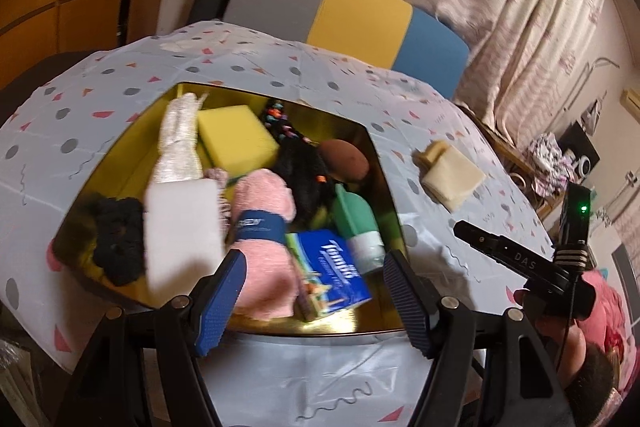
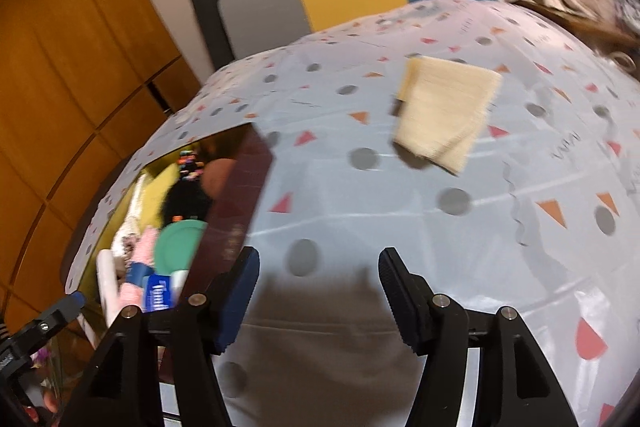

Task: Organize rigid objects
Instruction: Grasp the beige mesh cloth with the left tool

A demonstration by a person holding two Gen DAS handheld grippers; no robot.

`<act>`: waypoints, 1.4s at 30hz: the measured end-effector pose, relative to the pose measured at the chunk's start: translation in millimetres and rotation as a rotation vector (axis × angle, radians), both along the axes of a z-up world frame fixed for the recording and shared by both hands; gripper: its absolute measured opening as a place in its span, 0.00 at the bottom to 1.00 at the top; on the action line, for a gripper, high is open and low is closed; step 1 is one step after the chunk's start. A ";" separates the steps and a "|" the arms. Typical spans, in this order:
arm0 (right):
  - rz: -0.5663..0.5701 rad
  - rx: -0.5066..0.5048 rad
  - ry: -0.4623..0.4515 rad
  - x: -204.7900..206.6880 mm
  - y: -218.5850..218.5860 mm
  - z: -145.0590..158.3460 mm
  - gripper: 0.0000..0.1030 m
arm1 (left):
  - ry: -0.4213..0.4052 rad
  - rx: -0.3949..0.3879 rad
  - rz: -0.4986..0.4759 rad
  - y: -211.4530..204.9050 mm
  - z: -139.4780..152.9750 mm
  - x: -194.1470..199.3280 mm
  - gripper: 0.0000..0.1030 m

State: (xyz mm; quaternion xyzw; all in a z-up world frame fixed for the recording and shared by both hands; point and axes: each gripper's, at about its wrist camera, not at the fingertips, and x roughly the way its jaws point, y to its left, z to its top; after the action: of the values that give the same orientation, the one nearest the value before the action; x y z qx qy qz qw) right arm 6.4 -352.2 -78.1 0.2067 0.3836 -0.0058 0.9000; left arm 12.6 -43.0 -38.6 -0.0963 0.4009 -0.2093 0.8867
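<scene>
In the left wrist view, the left hand-held gripper (image 1: 314,301) is seen with its blue-padded jaws spread wide and nothing grasped between them; it is held above the near edge of a shallow gold-coloured metal tray (image 1: 372,323) set on a table covered by a pale blue cloth printed with grey dots and pink triangles (image 1: 328,67); the tray is crowded with a yellow rectangular sponge (image 1: 236,139), a white foam block (image 1: 182,227), a rolled pink towel bound by a blue band (image 1: 266,251), a blue cardboard box with white lettering (image 1: 332,269), a green plastic bottle with a white cap (image 1: 356,223), a black fabric scrunchie (image 1: 118,239), a silvery white folded cloth (image 1: 178,143) and a brown rounded object (image 1: 346,161); a cream rectangular block partly wrapped in folded beige cloth (image 1: 452,177) lies on the table, well apart from the tray on its right; the right hand-held gripper (image 1: 500,251) is seen at the right edge, though its jaws cannot be made out there; a chair back with grey, yellow and blue panels (image 1: 360,15) stands beyond the table.

In the right wrist view, the right hand-held gripper (image 2: 318,295) is shown released, its jaws apart over bare cloth with nothing between them; the cream block in its beige cloth (image 2: 444,111) lies farther off on the table; the gold tray (image 2: 240,203) is seen at the left, blurred.
</scene>
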 end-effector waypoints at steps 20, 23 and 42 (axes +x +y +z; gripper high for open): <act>-0.329 -0.044 -0.018 -50.0 -139.4 -18.0 0.80 | -0.029 0.153 -0.344 -221.7 30.6 63.2 0.80; -0.372 -0.109 -0.009 -53.8 -150.6 -23.2 0.85 | -0.026 0.196 -0.392 -259.4 20.2 75.4 0.81; -0.390 -0.036 -0.061 -68.3 -158.8 -51.6 0.86 | -0.038 0.289 -0.487 -358.5 -57.4 150.1 0.90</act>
State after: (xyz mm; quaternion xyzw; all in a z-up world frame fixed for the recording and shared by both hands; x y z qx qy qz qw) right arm -61.9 -511.0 -129.7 0.2611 0.3089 -0.1805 0.8966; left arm 162.7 -401.5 -96.0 0.1341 0.4211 -0.3587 0.8222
